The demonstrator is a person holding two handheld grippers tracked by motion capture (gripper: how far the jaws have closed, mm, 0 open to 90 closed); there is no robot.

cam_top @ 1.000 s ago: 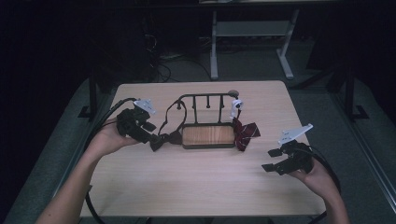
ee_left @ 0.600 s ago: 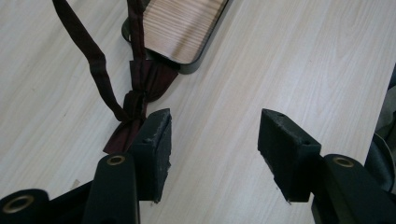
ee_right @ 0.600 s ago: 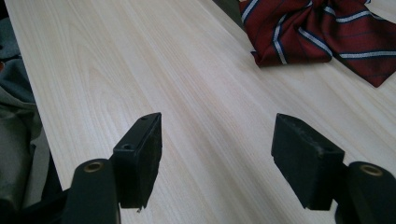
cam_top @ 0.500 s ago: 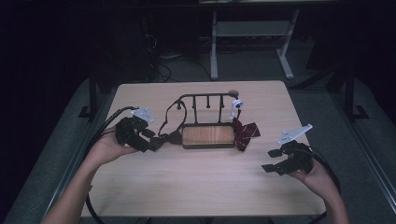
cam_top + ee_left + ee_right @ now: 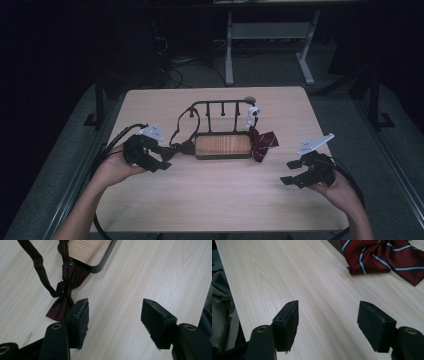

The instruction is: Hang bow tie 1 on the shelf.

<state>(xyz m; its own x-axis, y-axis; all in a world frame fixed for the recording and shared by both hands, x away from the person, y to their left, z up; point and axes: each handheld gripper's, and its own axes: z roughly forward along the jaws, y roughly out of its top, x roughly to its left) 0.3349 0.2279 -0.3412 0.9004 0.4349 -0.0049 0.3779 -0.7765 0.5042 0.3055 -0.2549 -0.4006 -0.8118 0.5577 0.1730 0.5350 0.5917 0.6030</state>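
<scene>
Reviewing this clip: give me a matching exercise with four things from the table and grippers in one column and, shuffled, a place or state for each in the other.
Things:
1. dark bow tie
2. striped bow tie
3. rack
4. right gripper

Places or states:
A. open over bare tabletop, near the table's right edge
B. stands mid-table, wooden base with black hooks
C. lies at the rack's right end, red with pale stripes
D. lies at the rack's left end, just beyond the left gripper

Pairs: 1-D, 2-C, 3-B, 4-A
</scene>
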